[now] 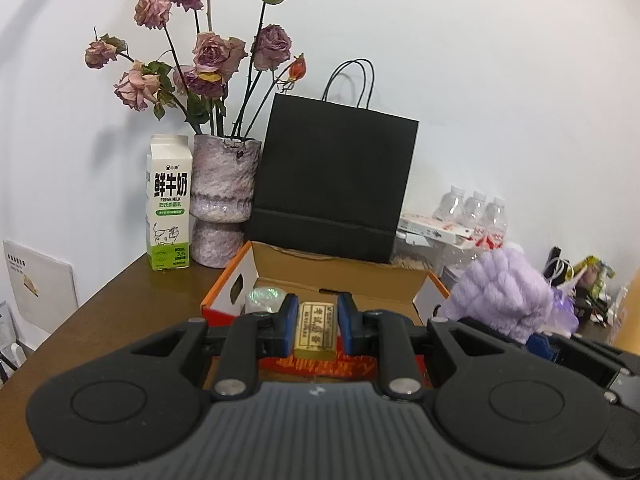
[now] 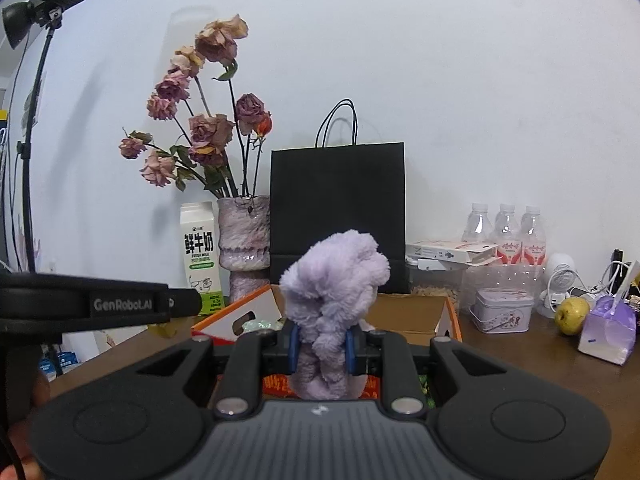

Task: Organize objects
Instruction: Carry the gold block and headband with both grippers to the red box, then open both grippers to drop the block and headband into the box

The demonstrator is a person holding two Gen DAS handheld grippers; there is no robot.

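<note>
A: Left gripper (image 1: 318, 320)?
B: Clamped, blue pads on both sides of a small gold bar (image 1: 315, 330); brick-shaped, shiny, printed characters on top. Held above the open cardboard box (image 1: 340, 276).
A: Right gripper (image 2: 323, 344)?
B: Squeezed onto a lilac plush toy (image 2: 334, 280); fluffy, lumpy, rising well above the fingers. Also over the box, just beside the left gripper.
A: Box itself?
B: Corrugated brown inside, orange edges, white flap with a cut handle slot. Something iridescent and rounded (image 1: 264, 298) inside at the left; cannot tell what.
A: Behind?
B: Matte black paper bag (image 1: 332, 176) with thin cord handles, touching the box's back edge. Mottled purple ceramic vase (image 1: 222, 200), waisted, with dried roses (image 1: 208, 52). Upright gable-top milk carton (image 1: 168, 204) just beside the vase.
A: Right side?
B: Clear plastic bottles (image 2: 506, 232), a round-cornered tin (image 2: 504, 312), a yellow-green apple (image 2: 572, 314). All on a dark wooden table (image 1: 120, 312).
</note>
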